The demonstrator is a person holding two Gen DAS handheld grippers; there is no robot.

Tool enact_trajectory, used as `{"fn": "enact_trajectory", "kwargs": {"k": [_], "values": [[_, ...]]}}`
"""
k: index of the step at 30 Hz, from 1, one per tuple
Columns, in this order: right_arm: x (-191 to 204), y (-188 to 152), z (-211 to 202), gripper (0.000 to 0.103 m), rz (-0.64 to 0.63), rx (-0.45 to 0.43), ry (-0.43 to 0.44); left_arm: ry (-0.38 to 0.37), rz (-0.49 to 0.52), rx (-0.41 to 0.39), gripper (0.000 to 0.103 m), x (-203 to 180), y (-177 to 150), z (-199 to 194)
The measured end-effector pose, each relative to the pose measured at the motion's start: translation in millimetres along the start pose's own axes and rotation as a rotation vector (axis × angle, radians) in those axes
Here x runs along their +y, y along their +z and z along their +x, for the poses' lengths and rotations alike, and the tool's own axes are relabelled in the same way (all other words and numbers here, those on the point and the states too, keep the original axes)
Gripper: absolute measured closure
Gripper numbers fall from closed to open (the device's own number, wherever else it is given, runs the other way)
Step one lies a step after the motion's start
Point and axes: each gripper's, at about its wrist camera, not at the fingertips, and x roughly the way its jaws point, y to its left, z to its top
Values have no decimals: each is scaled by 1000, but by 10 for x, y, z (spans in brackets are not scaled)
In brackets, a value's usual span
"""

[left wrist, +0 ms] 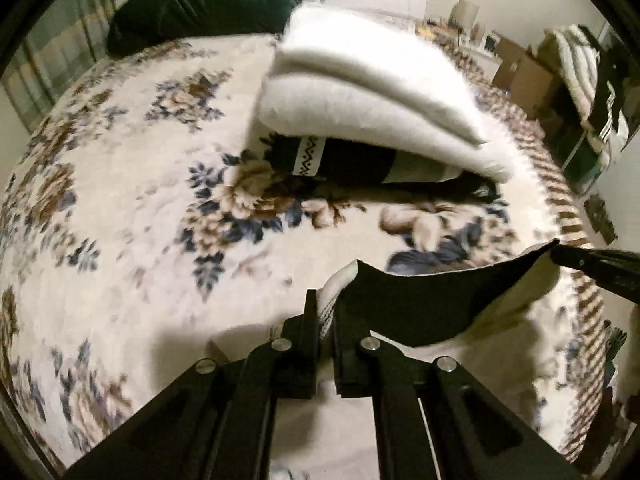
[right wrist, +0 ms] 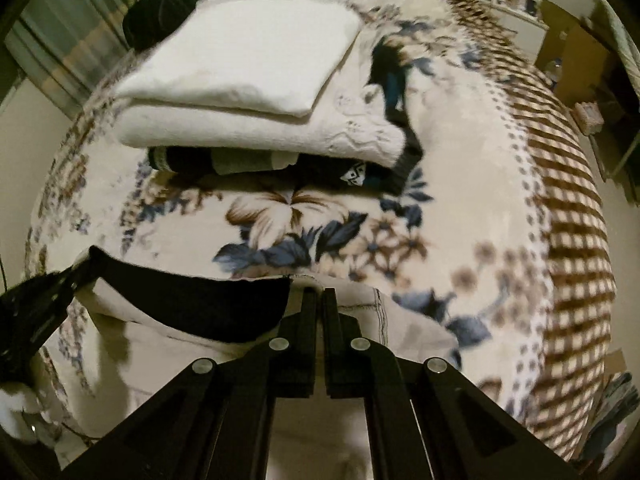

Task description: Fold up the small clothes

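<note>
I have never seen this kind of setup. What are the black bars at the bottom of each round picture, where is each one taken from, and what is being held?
No robot here: a person holds a two-finger gripper in each hand, with a fisheye camera looking along its fingers. One picture is from the left gripper, the other from the right gripper. Both are clamped on the top edge of one cream garment with a black inner band, stretched between them over a floral blanket. Each view shows the other gripper at its side edge. Farther back lies a stack of folded white cloths on dark clothes.
</note>
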Motion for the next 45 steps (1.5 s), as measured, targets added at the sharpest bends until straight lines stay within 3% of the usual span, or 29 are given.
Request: {"fn": "enact_trajectory", "kwargs": {"k": [5,10,17,20,25,26,27,28,29,30,32,35,38,40,45], "values": [[-12,-663,-492,100,47,-29,35,-29,-82,-21,100,-33,-570,-582],[-6,-1495,-649,100,64,36,40,-22,-152,53,100,-95,-1320,-748],[-92,-2393,-316,100,79,207,24,-4,-181,225,99,-154,-2203,-392],[-136,-2606,-162,100,63,266,10,-6,-199,274,99,-145,-2399,-226],[-293,-2902,54,96,91,461,42,-76,-292,340,94,-32,-2520,-295],[-327,-2934,32,90,100,476,51,-87,-308,343,93,-10,-2525,-349],[-374,-2960,-16,83,116,487,72,-99,-328,343,82,18,-2518,-415],[-417,-2959,-65,64,135,487,95,-105,-359,337,75,72,-2504,-504],[-474,-2945,-151,54,164,480,128,-116,-390,325,64,135,-2481,-575],[-536,-2917,-247,52,198,462,170,-132,-416,310,53,192,-2459,-620],[-636,-2823,-380,41,242,414,224,-142,-476,270,41,353,-2369,-679],[-823,-2546,-452,30,303,327,271,-149,-508,231,40,525,-2169,-514],[-929,-2260,-238,18,298,289,304,-149,-451,233,40,572,-1931,-130],[-963,-2101,56,17,274,316,323,-193,-400,261,40,544,-1779,168],[-844,-1927,709,17,190,456,342,-201,-261,361,40,414,-1680,663]]}}
